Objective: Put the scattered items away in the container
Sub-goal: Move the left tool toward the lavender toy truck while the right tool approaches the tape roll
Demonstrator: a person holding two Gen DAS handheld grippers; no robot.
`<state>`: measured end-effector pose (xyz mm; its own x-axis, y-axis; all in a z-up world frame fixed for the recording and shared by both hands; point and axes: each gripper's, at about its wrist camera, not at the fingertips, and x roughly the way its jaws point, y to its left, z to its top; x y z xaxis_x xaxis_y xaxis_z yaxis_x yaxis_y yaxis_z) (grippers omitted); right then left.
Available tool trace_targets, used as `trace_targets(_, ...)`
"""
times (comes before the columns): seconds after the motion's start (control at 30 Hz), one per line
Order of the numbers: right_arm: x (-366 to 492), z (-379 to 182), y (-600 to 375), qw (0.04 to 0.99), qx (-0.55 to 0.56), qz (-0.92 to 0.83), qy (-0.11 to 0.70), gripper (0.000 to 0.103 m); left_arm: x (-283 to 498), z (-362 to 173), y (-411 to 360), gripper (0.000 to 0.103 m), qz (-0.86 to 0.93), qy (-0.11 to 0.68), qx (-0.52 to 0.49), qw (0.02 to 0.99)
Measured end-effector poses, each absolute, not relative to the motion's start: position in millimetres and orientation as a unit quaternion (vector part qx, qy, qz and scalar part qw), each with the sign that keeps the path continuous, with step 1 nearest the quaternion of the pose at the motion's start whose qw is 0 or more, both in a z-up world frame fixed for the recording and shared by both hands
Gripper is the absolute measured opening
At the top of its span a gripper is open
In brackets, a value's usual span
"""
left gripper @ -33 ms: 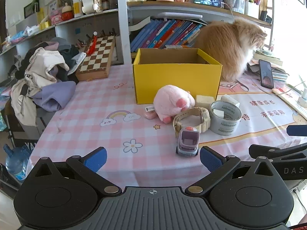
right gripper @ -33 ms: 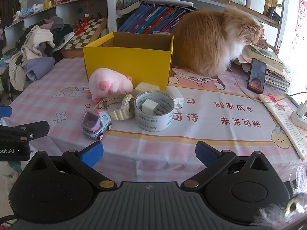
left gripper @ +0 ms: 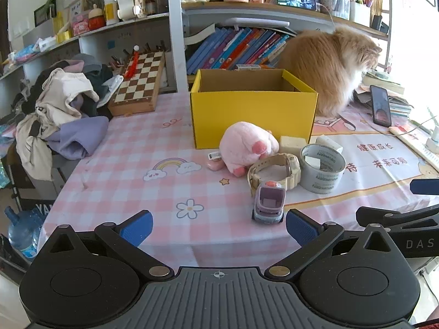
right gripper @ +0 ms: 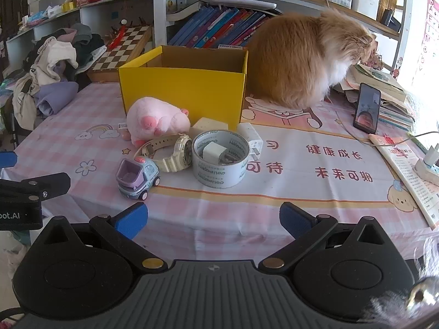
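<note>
An open yellow cardboard box [left gripper: 252, 118] [right gripper: 181, 93] stands mid-table on the pink checked cloth. In front of it lie a pink plush toy [left gripper: 247, 144] [right gripper: 156, 119], a cream wristwatch [left gripper: 274, 171] [right gripper: 172, 155], a grey tape roll [left gripper: 322, 172] [right gripper: 219, 164] with a white charger cube [right gripper: 214, 150] inside it, a beige block [right gripper: 210, 124], a white plug adapter [right gripper: 251, 137] and a small purple toy truck [left gripper: 269, 204] [right gripper: 137, 178]. My left gripper [left gripper: 218, 227] hovers open at the table's near edge, just short of the truck. To its right, my right gripper [right gripper: 214, 220] is open and empty too.
An orange cat [left gripper: 329, 68] sits behind the box at the right. A phone [left gripper: 380, 105] leans on stacked books, with a power strip [right gripper: 428, 170] and a cable near the right edge. Clothes [left gripper: 60, 109] and a chessboard [left gripper: 140, 82] fill the left back. A water bottle [left gripper: 22, 230] stands on the floor.
</note>
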<state>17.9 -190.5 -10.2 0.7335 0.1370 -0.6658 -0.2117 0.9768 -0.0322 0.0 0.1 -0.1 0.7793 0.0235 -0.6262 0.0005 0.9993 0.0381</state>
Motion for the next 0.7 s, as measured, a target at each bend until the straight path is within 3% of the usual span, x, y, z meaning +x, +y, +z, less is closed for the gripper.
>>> trace_targets(0.7,21.5,-8.7,-192.5,0.928,-0.051,0.093,0.357,0.103,1.2,-1.1,1.3,0.103,0.007,0.346,0.015,0.938)
